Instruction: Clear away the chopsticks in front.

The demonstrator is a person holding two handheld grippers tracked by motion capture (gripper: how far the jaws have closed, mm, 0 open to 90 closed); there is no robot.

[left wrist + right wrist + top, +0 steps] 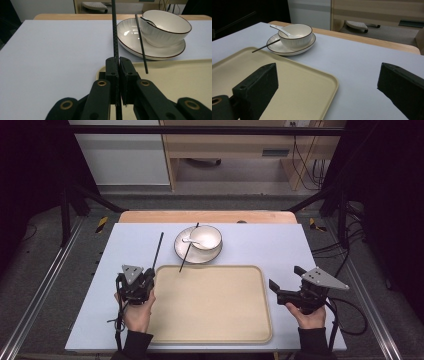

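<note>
Pale blue tabletop [260, 245] carries a beige tray [210, 305] at its near middle, with a white plate [182, 251] just beyond the tray's far edge, a bowl [207, 237] on the plate and a white spoon [190, 240] inside the bowl. At the tray's left edge the left gripper [119, 65] has its jaws clamped on one black chopstick [114, 30] (it points away toward the table's far side), while the second chopstick [187, 251] leans across the plate with its tip over the tray. Right of the tray, the right gripper [327, 80] hangs above the table, jaws spread wide around nothing.
</note>
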